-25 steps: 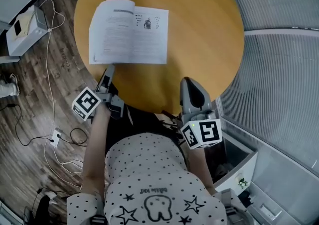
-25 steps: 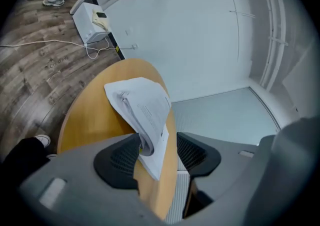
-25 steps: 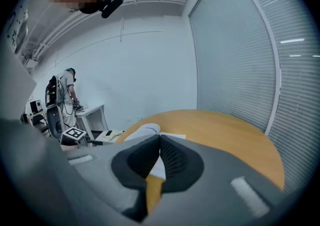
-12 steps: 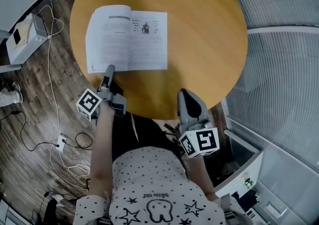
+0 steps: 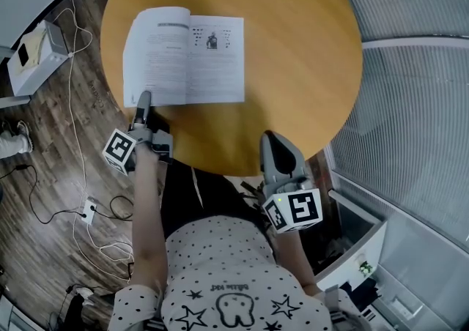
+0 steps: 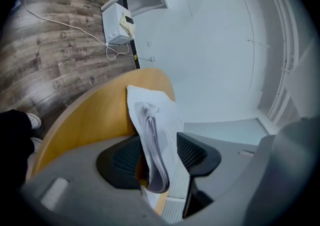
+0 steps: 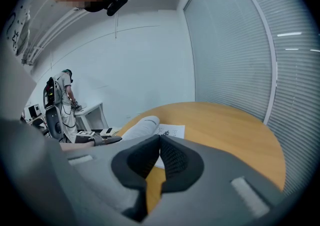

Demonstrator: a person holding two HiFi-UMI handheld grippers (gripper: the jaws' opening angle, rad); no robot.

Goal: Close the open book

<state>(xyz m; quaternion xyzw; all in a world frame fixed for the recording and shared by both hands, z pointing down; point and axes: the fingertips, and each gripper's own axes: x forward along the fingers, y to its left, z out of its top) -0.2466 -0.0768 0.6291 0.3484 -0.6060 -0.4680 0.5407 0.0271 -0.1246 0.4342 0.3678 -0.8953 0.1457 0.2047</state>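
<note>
In the head view, the open white paperback book [image 5: 183, 57] lies flat on the far-left part of the round, honey-coloured wooden table [image 5: 293, 51], spine running near to far, both pages face up. The left gripper [image 5: 141, 99] has slid leftward along the book's near edge over the last second. It was below the left page near the spine; now its tips sit over that page's near-left corner. The right gripper [image 5: 274, 139] has kept its place at the near rim, well apart from the book.

The left gripper view shows what that move achieved. The curled edge of the left-hand block of pages [image 6: 159, 125] now stands between the jaws of the left gripper [image 6: 160, 156], with the table [image 6: 90, 115] running away behind it. The jaws are apart and have not narrowed. Paper lies against the right-hand pad, but a gap shows on the other side, so I judge the pages entered, not yet pinched.

In the right gripper view, the right gripper [image 7: 159, 140] has its pads together on nothing, aimed across the table [image 7: 225, 125] towards the book [image 7: 169, 131].

The approach therefore looks complete. What remains is to clamp the pages and swing that half over to the right.
</note>
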